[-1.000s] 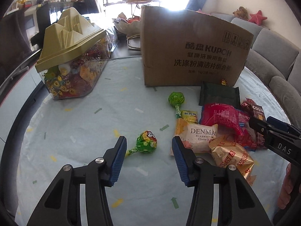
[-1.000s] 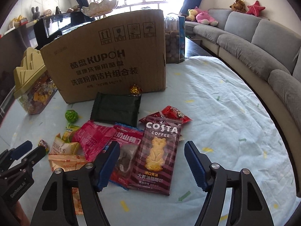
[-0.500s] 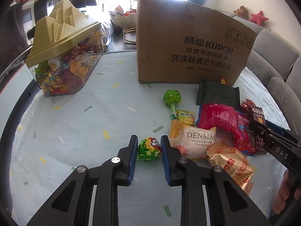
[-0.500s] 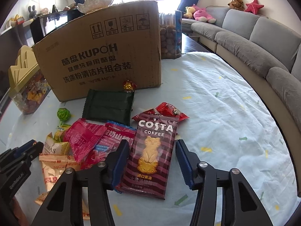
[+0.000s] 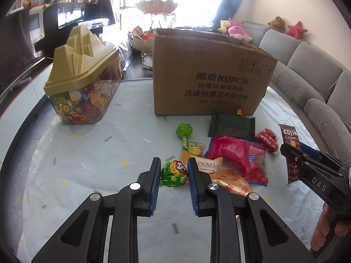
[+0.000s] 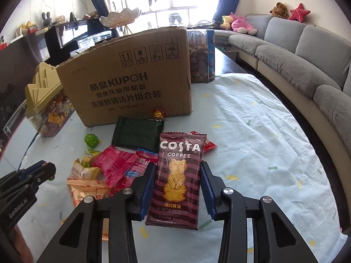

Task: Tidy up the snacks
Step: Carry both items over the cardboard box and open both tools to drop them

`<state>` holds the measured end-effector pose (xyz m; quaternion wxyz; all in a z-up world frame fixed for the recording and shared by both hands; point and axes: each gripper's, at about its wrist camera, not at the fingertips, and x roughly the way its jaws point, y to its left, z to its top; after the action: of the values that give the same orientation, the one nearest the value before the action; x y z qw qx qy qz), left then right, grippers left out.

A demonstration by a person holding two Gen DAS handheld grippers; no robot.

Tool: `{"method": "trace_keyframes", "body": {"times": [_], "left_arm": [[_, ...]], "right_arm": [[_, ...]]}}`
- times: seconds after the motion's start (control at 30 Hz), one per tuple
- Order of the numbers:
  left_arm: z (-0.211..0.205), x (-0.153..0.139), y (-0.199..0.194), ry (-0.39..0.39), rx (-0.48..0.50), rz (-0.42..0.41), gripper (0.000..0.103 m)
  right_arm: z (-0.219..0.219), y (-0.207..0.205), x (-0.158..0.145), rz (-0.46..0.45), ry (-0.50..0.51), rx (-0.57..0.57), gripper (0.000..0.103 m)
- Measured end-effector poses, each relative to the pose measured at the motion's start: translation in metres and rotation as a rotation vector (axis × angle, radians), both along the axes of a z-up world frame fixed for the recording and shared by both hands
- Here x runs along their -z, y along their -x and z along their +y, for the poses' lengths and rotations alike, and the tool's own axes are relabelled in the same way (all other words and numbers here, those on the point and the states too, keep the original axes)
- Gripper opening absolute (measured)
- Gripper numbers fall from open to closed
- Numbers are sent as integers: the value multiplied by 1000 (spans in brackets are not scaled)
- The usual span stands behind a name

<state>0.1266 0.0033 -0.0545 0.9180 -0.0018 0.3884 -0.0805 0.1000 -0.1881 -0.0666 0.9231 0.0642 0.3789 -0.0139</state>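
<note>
My left gripper is shut on a green-wrapped lollipop and holds it above the tablecloth. My right gripper is shut on a maroon Costa Coffee biscuit pack, lifted off the table; the pack also shows in the left wrist view. A pile of snack packets lies in front of the KUPOH cardboard box: a red packet, a Denmas packet, an orange packet, a dark green packet, a second green lollipop.
A clear candy tub with a gold mountain-shaped lid stands at the left. A tall jar of brown snacks stands behind the box. A grey sofa curves along the right of the round table.
Both grippers closed: the left on the lollipop, the right on the Costa pack. Both then lifted their items off the tablecloth.
</note>
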Motion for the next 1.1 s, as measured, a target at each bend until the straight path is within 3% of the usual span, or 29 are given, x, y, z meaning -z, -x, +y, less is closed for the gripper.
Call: {"method": "trace_keyframes", "body": {"times": [0.47, 0.87, 1.1], "left_arm": [[-13, -71, 0, 14, 52, -102, 25], [-27, -136, -58, 16, 90, -145, 25], [-32, -156, -109, 31, 97, -119, 25]], "right_arm": [[10, 10, -62, -85, -47, -154, 41], [8, -44, -120, -133, -75, -226, 41], [10, -83, -143, -146, -42, -235, 41]]}}
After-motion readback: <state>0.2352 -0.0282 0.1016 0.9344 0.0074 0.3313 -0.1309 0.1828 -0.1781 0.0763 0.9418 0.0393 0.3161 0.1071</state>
